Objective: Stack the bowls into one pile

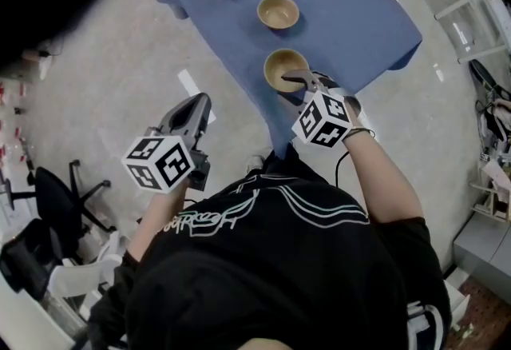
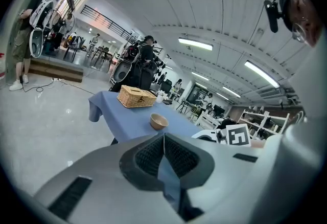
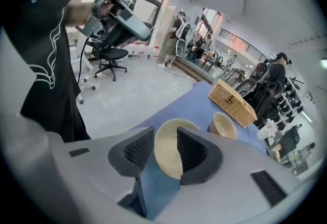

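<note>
Black shirt [image 1: 303, 268], white script [image 1: 204, 222] unreadable; left gripper [image 2: 163, 138] jaws together, right gripper [image 3: 164, 138] jaws apart at nearer bowl [image 1: 279, 65]

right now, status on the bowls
Left gripper shut, empty, off the table. Right gripper open at rim of near bowl. Far bowl apart, unstacked. Nothing between them.
</note>
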A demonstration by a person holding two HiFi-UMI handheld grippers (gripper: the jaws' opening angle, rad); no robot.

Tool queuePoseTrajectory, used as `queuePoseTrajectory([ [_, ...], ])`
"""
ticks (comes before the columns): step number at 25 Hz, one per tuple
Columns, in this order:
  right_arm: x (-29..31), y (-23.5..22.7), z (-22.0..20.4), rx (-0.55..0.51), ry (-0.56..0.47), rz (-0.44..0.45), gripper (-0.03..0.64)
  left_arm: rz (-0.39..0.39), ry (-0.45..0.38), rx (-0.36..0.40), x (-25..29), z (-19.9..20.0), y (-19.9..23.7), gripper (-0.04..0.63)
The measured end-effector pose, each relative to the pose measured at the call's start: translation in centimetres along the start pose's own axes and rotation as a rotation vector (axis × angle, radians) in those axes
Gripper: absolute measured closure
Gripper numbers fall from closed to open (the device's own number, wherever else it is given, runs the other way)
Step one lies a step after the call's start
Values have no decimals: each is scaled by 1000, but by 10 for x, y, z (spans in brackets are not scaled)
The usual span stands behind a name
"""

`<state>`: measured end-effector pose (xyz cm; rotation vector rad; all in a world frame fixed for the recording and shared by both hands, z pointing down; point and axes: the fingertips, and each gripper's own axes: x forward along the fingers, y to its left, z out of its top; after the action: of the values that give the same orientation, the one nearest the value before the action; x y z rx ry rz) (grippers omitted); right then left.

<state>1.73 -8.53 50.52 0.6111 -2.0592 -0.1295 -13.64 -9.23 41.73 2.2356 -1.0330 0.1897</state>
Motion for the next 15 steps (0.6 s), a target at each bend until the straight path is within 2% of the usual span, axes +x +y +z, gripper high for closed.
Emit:
queuePoseTrajectory([
  [8, -19, -56, -7, -30, 0, -36, 479, 10, -27, -7, 19, 20, -8, 568],
  [15, -11, -103, -22, -96, 29, -39, 479, 39, -50, -28, 44, 38, -9, 568],
])
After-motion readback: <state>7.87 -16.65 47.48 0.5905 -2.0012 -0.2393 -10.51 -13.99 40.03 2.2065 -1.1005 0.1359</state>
